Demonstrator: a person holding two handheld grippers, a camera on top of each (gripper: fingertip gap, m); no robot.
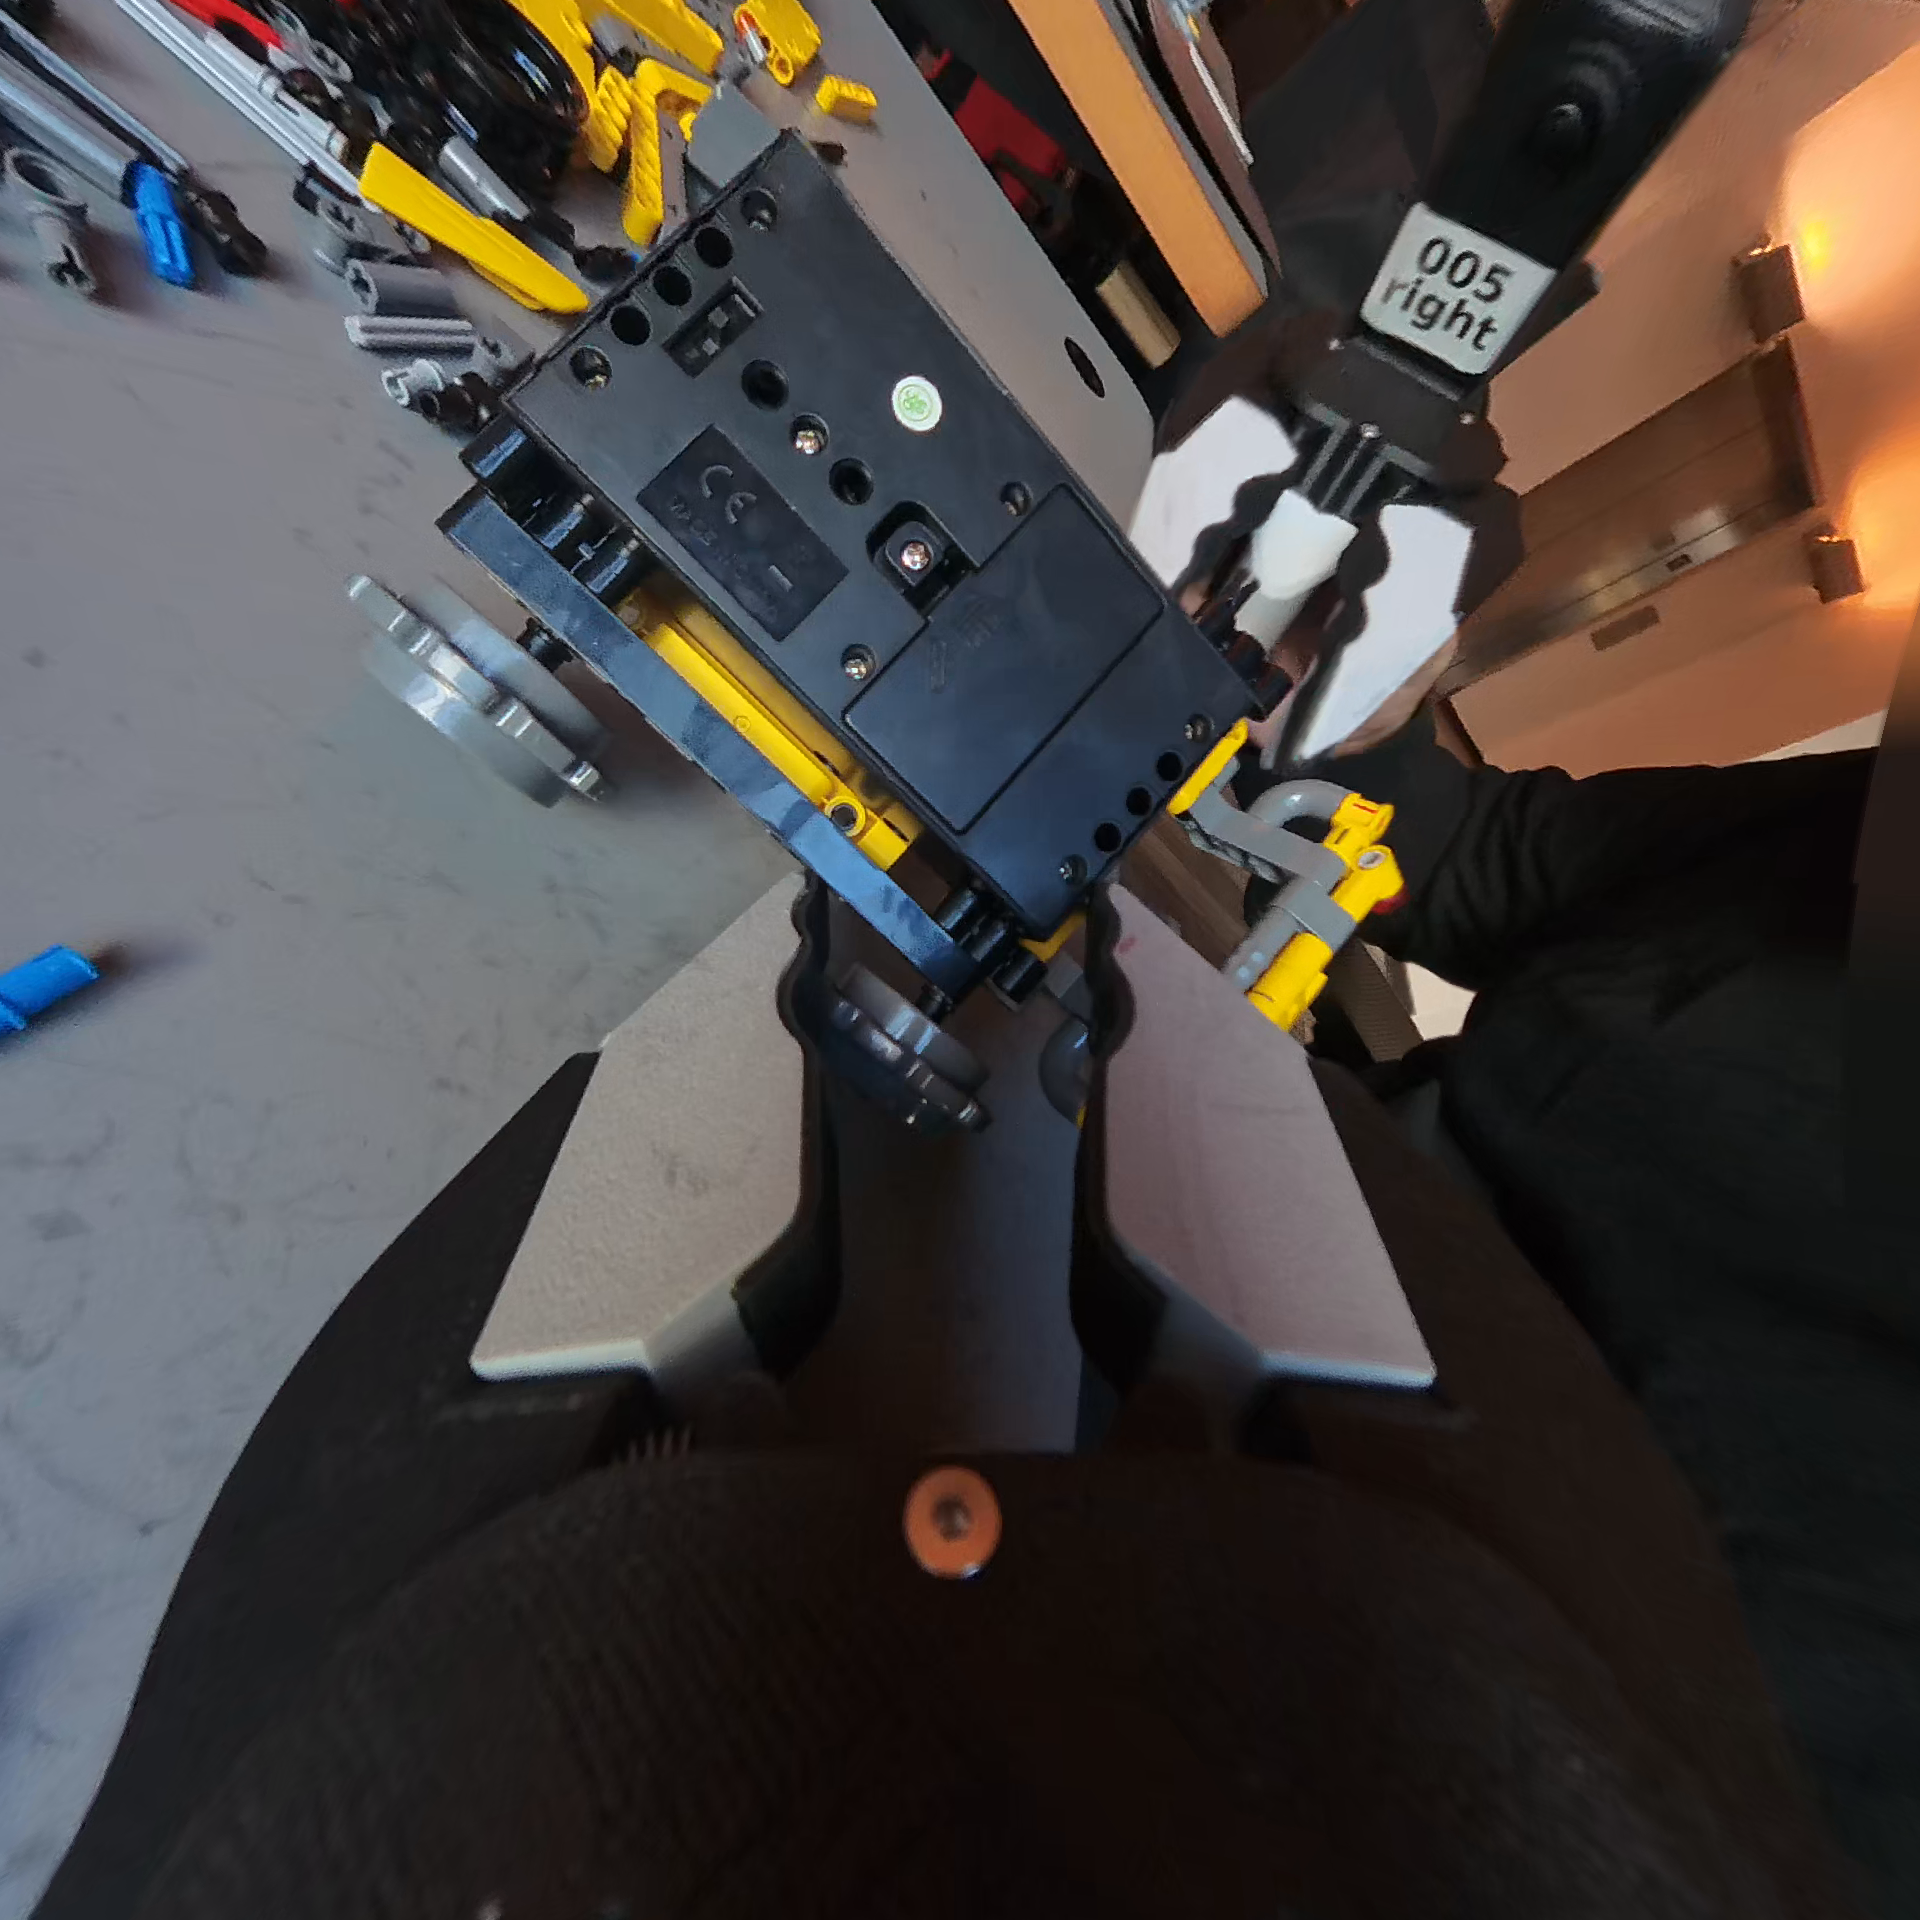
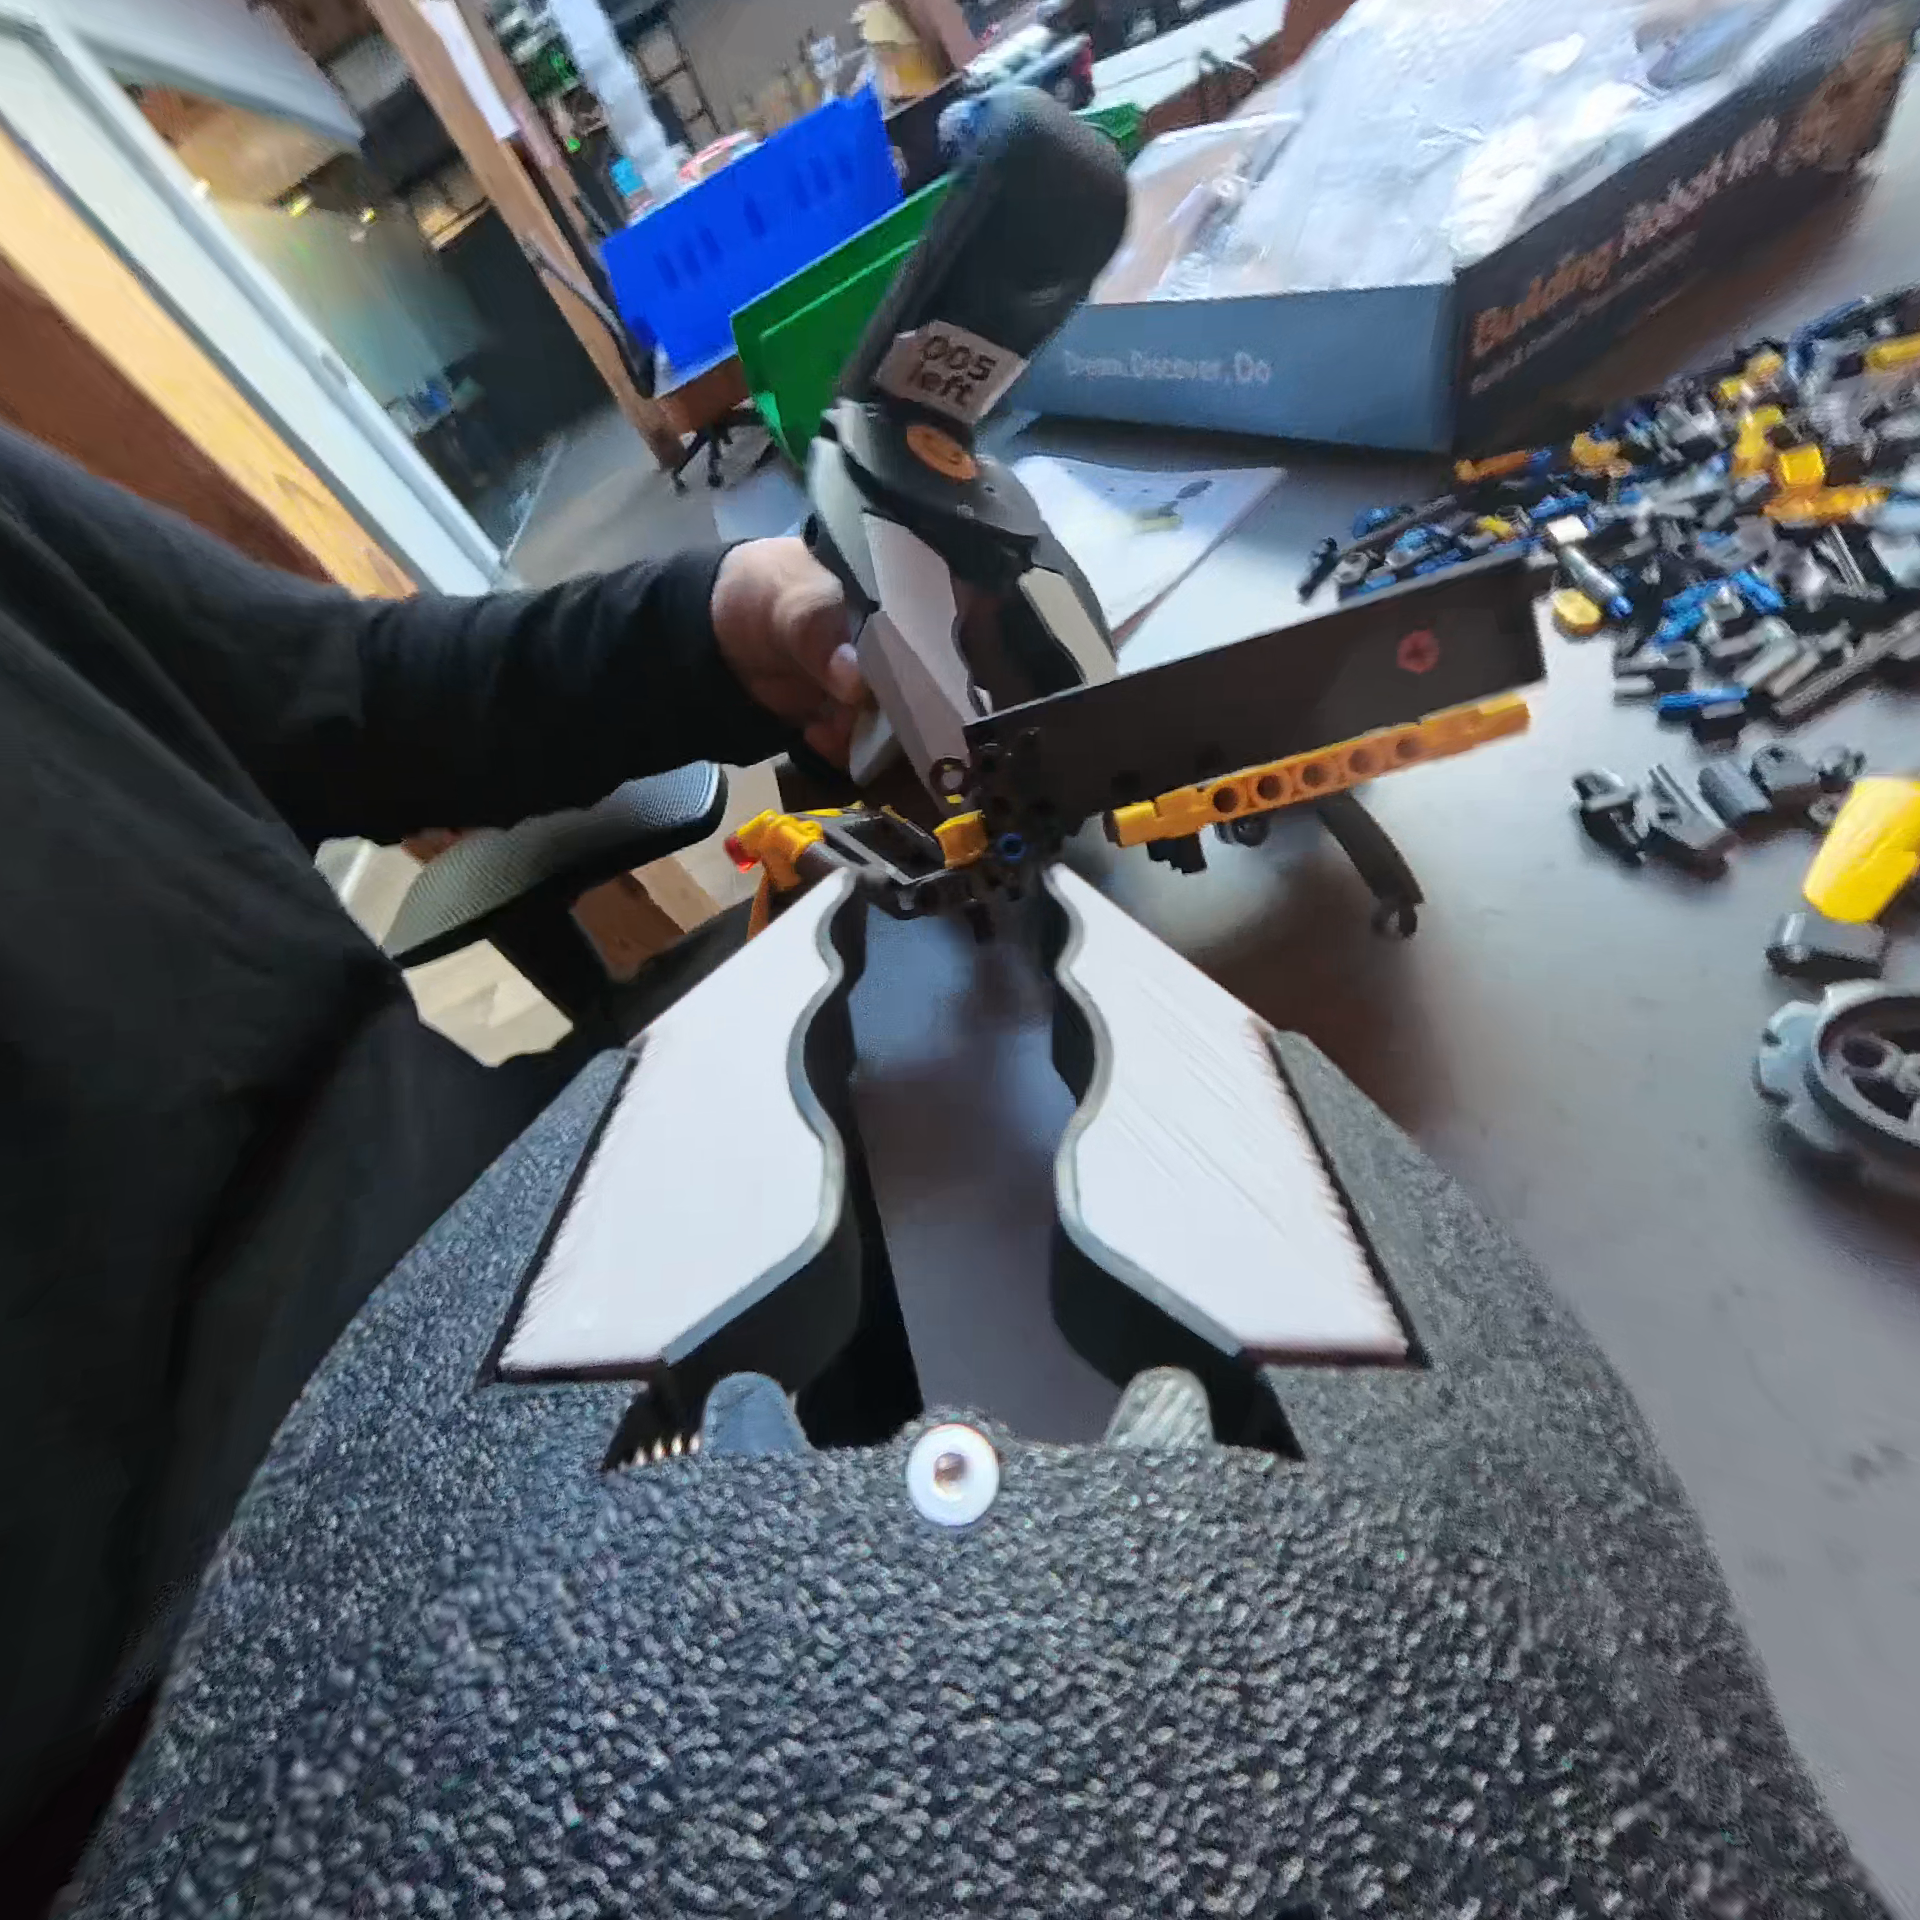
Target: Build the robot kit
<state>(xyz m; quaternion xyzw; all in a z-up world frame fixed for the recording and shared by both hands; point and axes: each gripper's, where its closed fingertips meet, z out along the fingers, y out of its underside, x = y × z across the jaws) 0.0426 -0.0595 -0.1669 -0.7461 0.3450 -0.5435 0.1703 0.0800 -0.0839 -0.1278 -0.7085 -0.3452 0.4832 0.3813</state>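
1. We see warm orange glare on the wall (image 1: 1829, 312) at the left wrist view's right edge
2. We note motion blur on the loose parts (image 2: 1704, 582), and wide-angle bending at the edges

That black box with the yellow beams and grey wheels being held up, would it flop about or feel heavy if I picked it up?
Probably stiff: the black box looks like screwed hard plastic. Perhaps heavy for its size, since a screwed cover suggests batteries. The grey wheels might roll if set down, and pinned yellow beams could pop off. The left tool grips one end, the right tool the other.
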